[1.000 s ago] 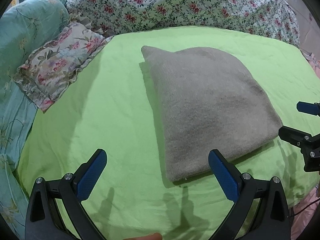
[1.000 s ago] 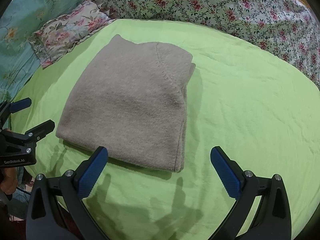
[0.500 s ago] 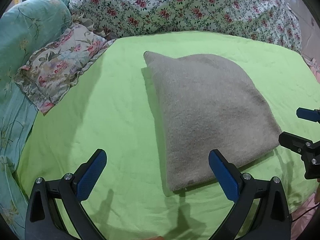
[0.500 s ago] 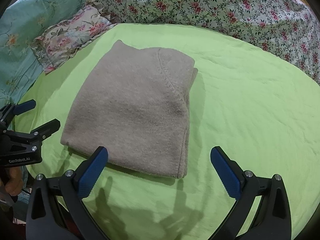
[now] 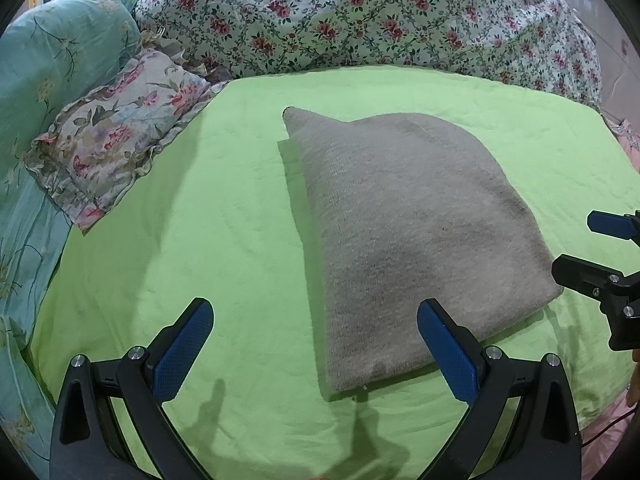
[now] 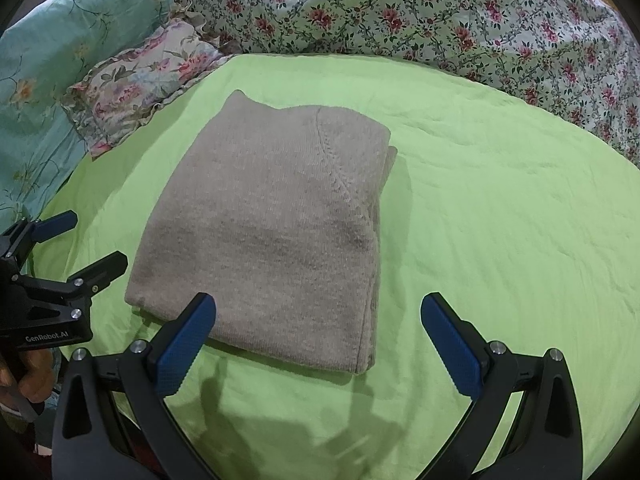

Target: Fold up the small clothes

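Left claw: spread wide, holding nothing, blue pads clear of the fabric, hovering over the near edge of the bed. Right pad overlaps the near left corner of the sweater in view, contact not confirmed.

Right claw: also spread wide, holding nothing, hovering over the near edge; left pad overlaps the near hem in view, contact unclear.

Seen from the left wrist camera, right claw sits at the far right edge of frame, just beside the sweater's near right corner. Seen from the right wrist camera, left claw sits at the left edge, just beside the near left corner, fingers apart.

Writing: "GenRobot.AI" in white on the black body of the left claw, readable in the right wrist view.

Folded grey sweater: lying flat as a rough rectangle, mid-bed on the green sheet, layered edges stacked on its right side, a seam curving across the top layer.

Beyond: frilled floral pillow at far left, teal floral bedding beside it, white rose-print quilt bunched along the back.
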A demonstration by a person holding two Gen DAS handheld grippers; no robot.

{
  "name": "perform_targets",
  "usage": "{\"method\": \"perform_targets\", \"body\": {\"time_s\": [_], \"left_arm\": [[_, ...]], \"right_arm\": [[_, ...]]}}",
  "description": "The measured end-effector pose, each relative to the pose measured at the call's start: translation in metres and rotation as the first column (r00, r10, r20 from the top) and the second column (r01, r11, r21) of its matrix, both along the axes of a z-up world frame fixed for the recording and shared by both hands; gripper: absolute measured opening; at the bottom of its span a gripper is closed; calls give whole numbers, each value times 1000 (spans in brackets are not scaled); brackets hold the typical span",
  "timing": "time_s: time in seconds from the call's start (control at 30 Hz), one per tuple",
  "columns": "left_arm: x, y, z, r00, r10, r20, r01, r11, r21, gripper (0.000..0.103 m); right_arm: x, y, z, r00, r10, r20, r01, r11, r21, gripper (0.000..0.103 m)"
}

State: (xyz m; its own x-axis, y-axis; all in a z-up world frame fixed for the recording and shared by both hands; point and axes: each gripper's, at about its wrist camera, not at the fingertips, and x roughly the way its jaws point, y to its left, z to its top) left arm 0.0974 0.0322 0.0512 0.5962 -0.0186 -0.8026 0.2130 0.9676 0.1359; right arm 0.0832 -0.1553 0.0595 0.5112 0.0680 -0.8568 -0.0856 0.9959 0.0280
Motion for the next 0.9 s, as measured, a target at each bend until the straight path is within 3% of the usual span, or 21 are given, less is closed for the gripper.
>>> {"method": "perform_targets", "body": {"time_s": [0.9], "left_arm": [[6, -5, 0, 1000, -7, -4, 7, 1000, 1, 102]], "right_arm": [[4, 0, -2, 1000, -10, 0, 10, 1000, 11, 102]]}}
